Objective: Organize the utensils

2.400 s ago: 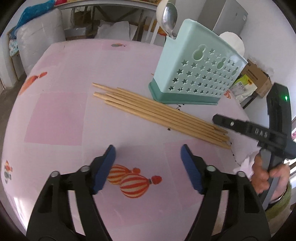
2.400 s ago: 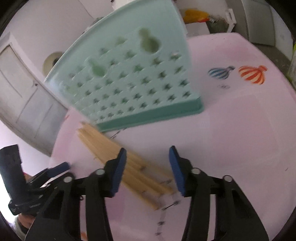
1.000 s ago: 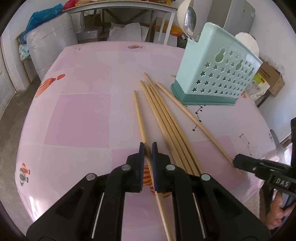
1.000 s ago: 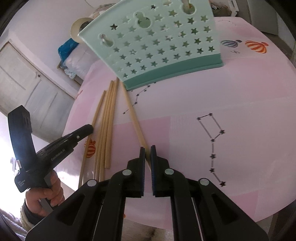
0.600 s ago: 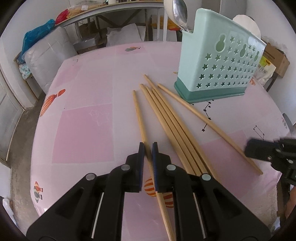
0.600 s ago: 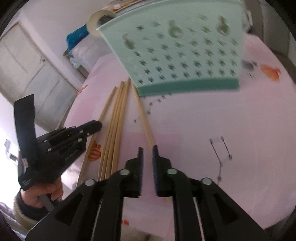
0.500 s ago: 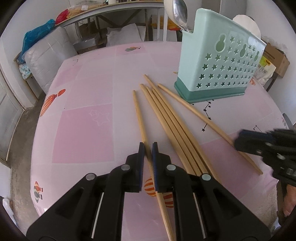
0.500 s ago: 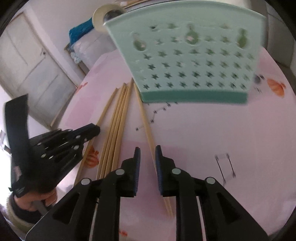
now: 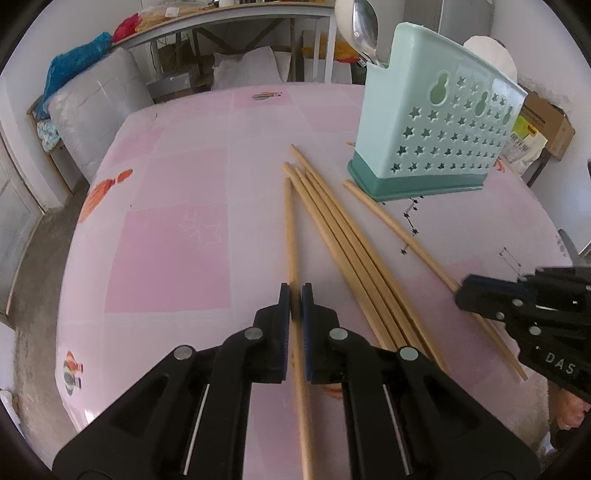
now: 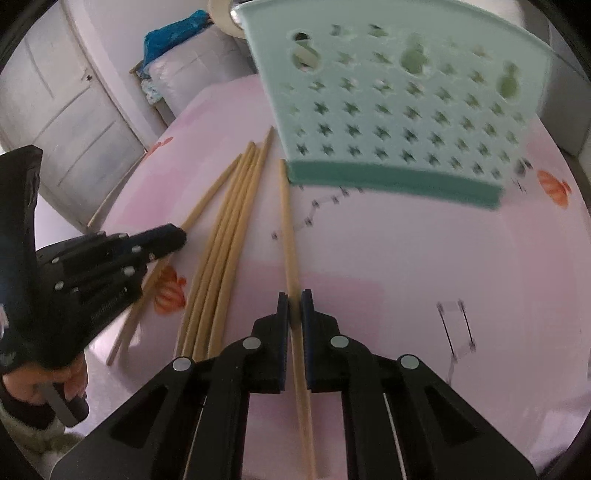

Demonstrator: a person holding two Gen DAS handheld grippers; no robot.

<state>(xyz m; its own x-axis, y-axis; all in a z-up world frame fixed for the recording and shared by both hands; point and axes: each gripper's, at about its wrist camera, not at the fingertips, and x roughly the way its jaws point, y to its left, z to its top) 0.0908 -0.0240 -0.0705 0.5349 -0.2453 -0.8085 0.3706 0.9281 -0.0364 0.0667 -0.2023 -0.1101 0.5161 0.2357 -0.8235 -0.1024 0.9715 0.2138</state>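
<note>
While each gripper is clamped on its own stick, six long pale wooden chopsticks are seen on the table. One wooden chopstick [image 9: 291, 236] is pinched between the blue pads of the left gripper [image 9: 295, 295]; it runs toward 12 o'clock in the left wrist view. A second wooden chopstick [image 10: 288, 229] is between the pads of the right gripper [image 10: 294, 301], whose jaws are closing on it; its far tip lies just beside the base of the holder. Four loose chopsticks [image 9: 347, 240] are bunched side by side between the two held ones, tips fanned toward 11 o'clock. All sticks are plain, round, light tan, unmarked.

The mint-green plastic utensil holder with star cut-outs and a darker green base [image 9: 439, 122] stands upright at 1 o'clock in the left view. A metal spoon [image 9: 364, 27] is standing in its far end, bowl up.

The round table is covered with a pink patchwork-print cloth [image 9: 166, 229] bearing balloon and constellation motifs. Behind it: a grey wrapped bundle [image 9: 96, 110] at 10 o'clock, a blue bag [image 9: 74, 74] on top, a white trestle table [image 9: 229, 18] at 12 o'clock, cardboard boxes [image 9: 546, 122] at 2 o'clock. A white panelled door [image 10: 62, 110] is seen at 10 o'clock in the right view.
</note>
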